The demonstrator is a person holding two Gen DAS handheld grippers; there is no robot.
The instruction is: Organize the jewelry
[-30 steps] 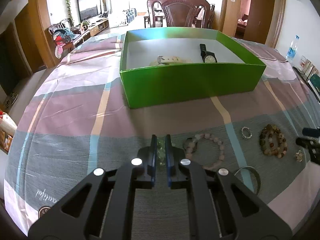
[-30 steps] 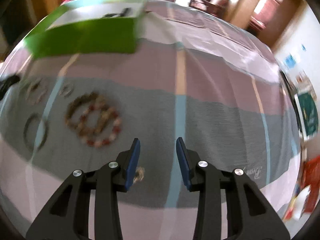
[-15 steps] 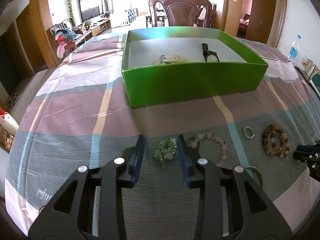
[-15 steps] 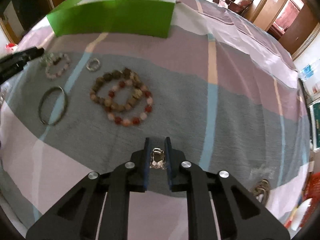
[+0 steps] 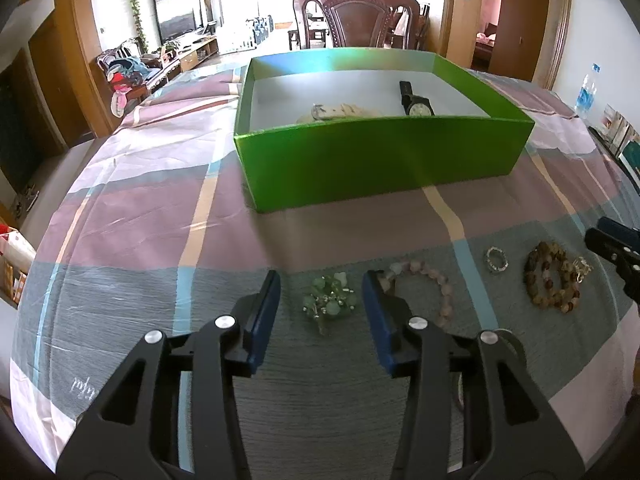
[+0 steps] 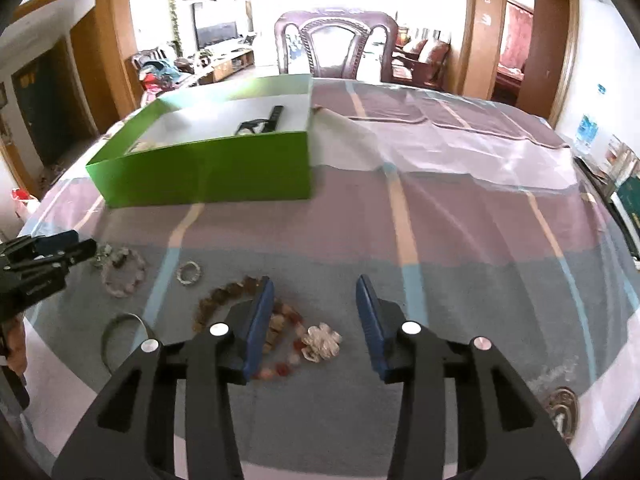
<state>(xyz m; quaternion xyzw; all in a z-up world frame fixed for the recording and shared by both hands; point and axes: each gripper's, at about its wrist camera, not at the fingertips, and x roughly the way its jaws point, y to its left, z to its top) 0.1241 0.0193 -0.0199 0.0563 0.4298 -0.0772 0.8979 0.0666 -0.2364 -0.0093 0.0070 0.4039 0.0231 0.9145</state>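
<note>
The left tool has just been opening and stands wide, a green bead cluster lying loose between its pads on the surface. The right tool, also just opened, straddles a pale flower brooch. Beyond sits the green box holding a black watch.

Bare cloth is left before the green box; the near strip is crowded by bracelets.

A carved wooden chair faces the striped tablecloth.
</note>
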